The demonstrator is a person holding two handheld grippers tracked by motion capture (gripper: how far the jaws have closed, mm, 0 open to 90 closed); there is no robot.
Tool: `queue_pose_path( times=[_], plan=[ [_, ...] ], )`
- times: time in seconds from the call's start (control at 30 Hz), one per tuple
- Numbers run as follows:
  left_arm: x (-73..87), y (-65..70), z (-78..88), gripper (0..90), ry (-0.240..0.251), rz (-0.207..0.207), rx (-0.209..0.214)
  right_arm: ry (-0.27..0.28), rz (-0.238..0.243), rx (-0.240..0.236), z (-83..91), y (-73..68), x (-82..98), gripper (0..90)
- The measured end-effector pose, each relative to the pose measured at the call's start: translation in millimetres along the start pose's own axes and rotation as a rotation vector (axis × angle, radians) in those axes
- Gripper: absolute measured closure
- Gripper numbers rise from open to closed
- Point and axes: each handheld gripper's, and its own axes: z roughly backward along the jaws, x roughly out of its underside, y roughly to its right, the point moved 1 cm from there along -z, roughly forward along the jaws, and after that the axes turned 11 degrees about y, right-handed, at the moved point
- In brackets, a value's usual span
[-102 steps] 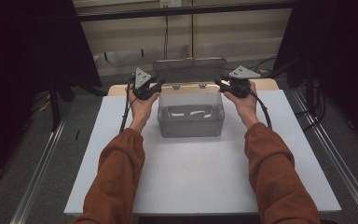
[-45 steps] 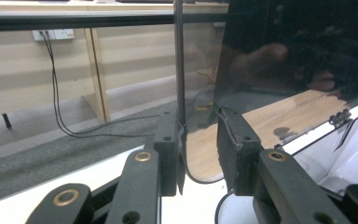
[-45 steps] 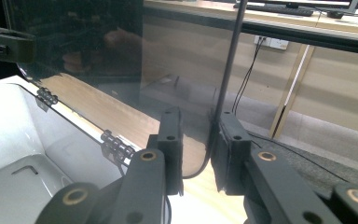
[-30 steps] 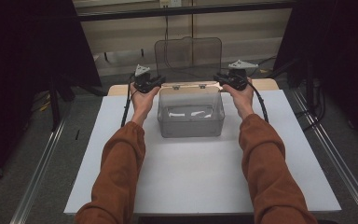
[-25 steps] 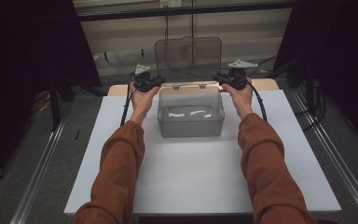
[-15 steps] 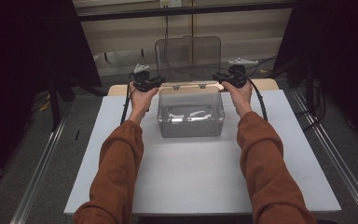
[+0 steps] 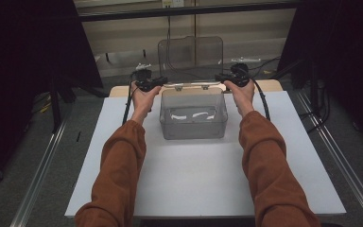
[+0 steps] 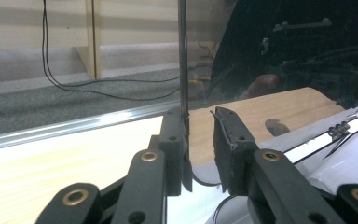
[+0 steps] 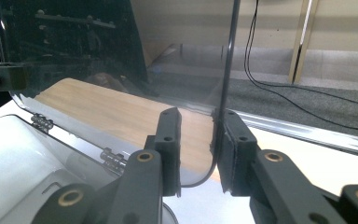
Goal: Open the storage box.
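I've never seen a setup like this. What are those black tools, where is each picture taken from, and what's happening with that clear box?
There is no machine here. A person holds a hand-worked black clamp in each hand: the left gripper and the right gripper. The wide picture comes from a camera above the table. The two close-ups come from small cameras riding on the clamps, looking along their jaws. On the table stands a clear plastic box with its hinged lid raised upright. Each clamp's jaws straddle one side edge of the lid with a gap, so neither pinches it.
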Motion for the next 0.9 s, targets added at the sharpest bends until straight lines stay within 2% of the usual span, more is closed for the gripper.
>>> queue_pose_path(
  times=[0.13,0.37,0.47,0.7,0.83,0.9],
  plan=[
    [-1.1,1.0,-1.4,73.5,-0.013,-0.002,-0.014,-0.017,-0.009,0.018,-2.3,-1.1,-1.6,70.0],
    [-0.4,2.8,-5.1,69.9,-0.028,-0.009,-0.033,-0.035,-0.038,0.021,-5.1,0.2,-1.9,68.1],
    [-0.3,1.4,-6.1,69.4,-0.034,0.013,-0.032,-0.052,-0.062,0.031,-7.3,0.4,-3.0,67.5],
    [0.5,0.5,-9.7,65.3,-0.073,0.015,-0.034,-0.102,-0.076,0.045,-12.2,0.2,-5.9,64.1],
    [2.9,-0.9,-12.3,62.7,-0.079,0.057,-0.031,-0.1,-0.11,0.039,-14.3,2.3,-2.1,62.2],
    [4.0,-2.1,-13.0,62.3,-0.087,0.071,-0.032,-0.103,-0.109,0.04,-15.5,3.1,-0.9,61.2]
  ],
)
